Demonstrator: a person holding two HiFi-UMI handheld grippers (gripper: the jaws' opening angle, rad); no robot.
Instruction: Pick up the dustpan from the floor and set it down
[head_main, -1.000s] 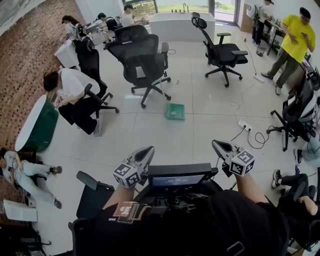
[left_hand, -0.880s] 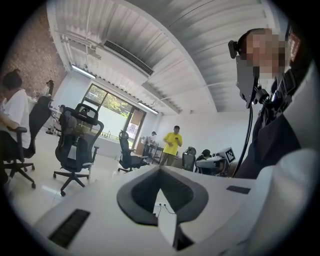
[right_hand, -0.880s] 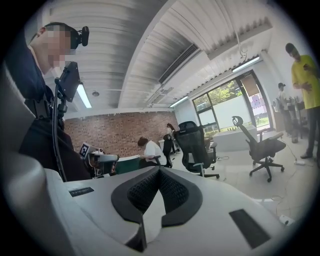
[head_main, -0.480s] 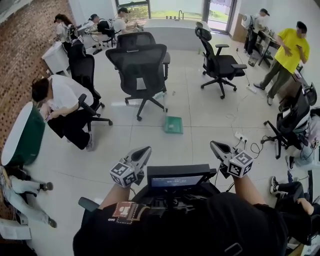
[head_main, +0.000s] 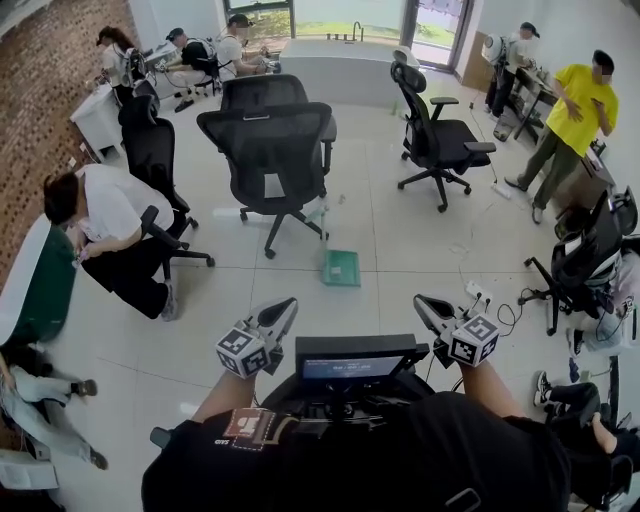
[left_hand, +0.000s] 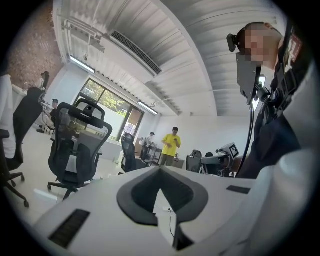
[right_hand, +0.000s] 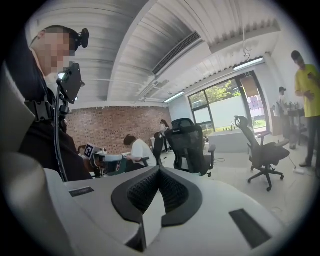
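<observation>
On the pale tiled floor (head_main: 420, 250), in the head view, the flat green plastic dustpan (head_main: 341, 268) lies just beside the wheeled base of the tall black mesh office chair (head_main: 268, 150), on the side toward the person. The left claw (head_main: 289, 303) and the right claw (head_main: 419, 300) hang well apart from that chair and from the dustpan.

In the left gripper view, the left claw (left_hand: 160, 169) has its jaws pressed together with nothing between them. The black chair (left_hand: 75, 142) stands ahead at the left, and the dustpan does not show.

In the right gripper view, the right claw (right_hand: 159, 169) is equally closed and empty. A black mesh chair (right_hand: 189, 145), likely the same one, stands ahead, and again no dustpan shows.

I judge that the step in hand is the approach, before any pick-up. The next move calls for coming nearer to the chair, lowering one claw to the floor and opening its jaws to take the dustpan's edge or handle.
</observation>
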